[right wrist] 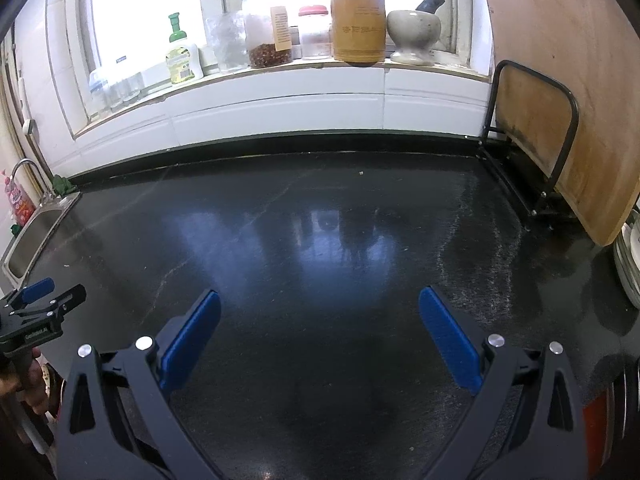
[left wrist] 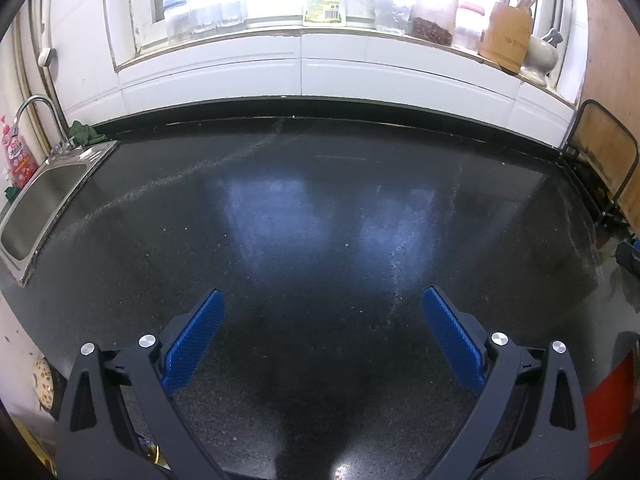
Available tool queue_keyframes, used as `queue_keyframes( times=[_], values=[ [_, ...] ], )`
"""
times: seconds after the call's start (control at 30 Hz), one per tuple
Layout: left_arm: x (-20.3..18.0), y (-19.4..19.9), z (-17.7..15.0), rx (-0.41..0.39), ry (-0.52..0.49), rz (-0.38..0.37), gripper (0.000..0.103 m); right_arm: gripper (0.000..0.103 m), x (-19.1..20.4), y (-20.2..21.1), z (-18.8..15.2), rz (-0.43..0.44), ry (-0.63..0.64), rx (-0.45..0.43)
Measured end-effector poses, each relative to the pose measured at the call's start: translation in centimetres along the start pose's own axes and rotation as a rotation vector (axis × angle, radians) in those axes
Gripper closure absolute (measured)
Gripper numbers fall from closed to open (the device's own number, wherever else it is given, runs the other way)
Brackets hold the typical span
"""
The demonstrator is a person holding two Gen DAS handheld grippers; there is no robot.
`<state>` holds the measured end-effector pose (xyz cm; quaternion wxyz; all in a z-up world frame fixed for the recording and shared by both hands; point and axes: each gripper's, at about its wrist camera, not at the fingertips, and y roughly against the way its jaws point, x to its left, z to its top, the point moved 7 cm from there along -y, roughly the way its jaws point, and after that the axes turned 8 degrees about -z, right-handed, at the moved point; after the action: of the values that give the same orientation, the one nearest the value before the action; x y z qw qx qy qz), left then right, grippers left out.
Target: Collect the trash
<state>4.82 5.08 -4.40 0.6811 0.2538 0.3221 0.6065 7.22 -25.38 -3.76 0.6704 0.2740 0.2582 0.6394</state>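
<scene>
Grippers first: left gripper (left wrist: 322, 304) spread wide over dark countertop (left wrist: 320, 208), holding nothing; right gripper (right wrist: 320, 306) likewise wide and empty, level beside it, both aimed toward the window. No trash of any size visible on the worktop; only pale specks, one crumb (right wrist: 361, 173) near the back edge. Likely light, loose, hard to pinch; better pressed flat between pads, if taken at all. Farther off: sink (left wrist: 44, 204) at left, cutting board (right wrist: 560, 92) propped at right, jars and utensil holder (right wrist: 358, 26) along the sill.
</scene>
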Motion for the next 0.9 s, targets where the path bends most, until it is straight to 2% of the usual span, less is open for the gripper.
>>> queue_keyframes(
  times=[0.9],
  values=[
    [-0.16,0.44,-0.10,-0.002,-0.002,-0.013,0.007,0.007,0.13,0.05,-0.47,0.003,0.000,0.013]
  ],
)
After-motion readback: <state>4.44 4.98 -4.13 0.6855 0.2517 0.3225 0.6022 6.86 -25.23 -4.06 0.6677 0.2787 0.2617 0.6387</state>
